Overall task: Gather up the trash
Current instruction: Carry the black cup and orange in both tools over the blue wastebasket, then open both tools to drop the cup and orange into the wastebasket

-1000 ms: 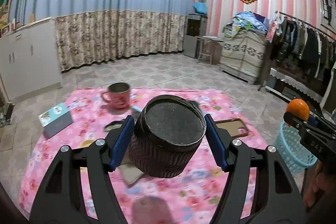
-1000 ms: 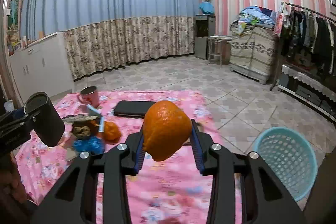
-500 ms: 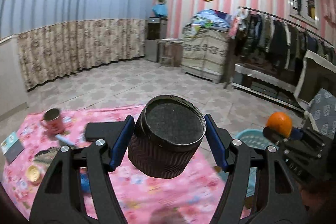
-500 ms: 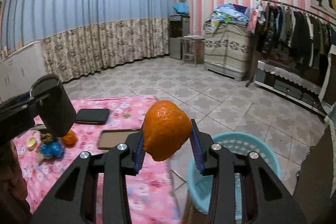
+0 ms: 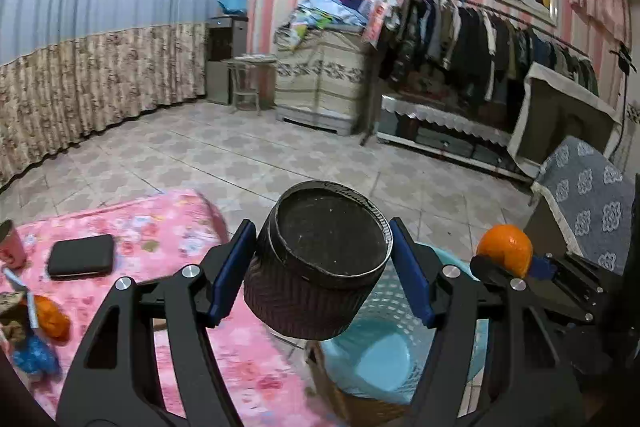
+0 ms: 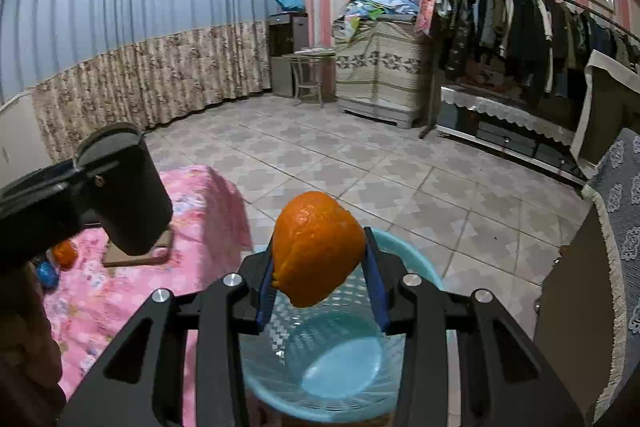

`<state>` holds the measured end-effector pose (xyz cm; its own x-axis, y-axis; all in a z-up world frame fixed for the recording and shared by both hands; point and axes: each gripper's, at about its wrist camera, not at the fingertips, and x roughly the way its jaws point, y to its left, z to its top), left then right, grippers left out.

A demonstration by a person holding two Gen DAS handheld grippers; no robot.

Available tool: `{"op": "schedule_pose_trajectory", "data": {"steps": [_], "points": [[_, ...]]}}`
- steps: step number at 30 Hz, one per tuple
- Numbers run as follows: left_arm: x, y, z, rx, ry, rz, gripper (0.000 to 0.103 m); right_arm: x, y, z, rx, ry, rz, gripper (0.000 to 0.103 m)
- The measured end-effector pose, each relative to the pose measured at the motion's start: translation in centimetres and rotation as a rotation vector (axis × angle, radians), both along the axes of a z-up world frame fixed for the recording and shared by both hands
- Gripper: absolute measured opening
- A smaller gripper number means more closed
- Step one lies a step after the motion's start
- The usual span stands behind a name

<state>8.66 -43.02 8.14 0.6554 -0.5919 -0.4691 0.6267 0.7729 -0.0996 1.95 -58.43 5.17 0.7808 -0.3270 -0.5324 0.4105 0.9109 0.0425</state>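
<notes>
The left gripper [image 5: 322,265] clamps a black ribbed cup [image 5: 316,263]. The right gripper [image 6: 320,277] pinches an orange peel [image 6: 316,247] directly above the light-blue basket [image 6: 320,367].

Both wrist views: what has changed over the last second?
Both hands swung off the pink-clothed table toward the blue basket, which now sits right below both grippers. Nothing was released: the left gripper still clamps the black cup, and the right gripper still clamps the orange peel. The table items stayed put.
</notes>
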Motion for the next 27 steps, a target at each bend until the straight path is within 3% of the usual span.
{"op": "schedule_pose_trajectory", "data": {"steps": [13, 27], "points": [[-0.5, -5.4, -4.5, -0.012, 0.073, -0.111, 0.066, -0.9, -4.5, -2.0, 0.028, 0.041, -0.034, 0.038], [0.5, -6.3, -5.4, 0.01, 0.1, -0.123, 0.066, -0.3, -5.7, -3.7, 0.058, 0.057, -0.025, 0.039]]}}
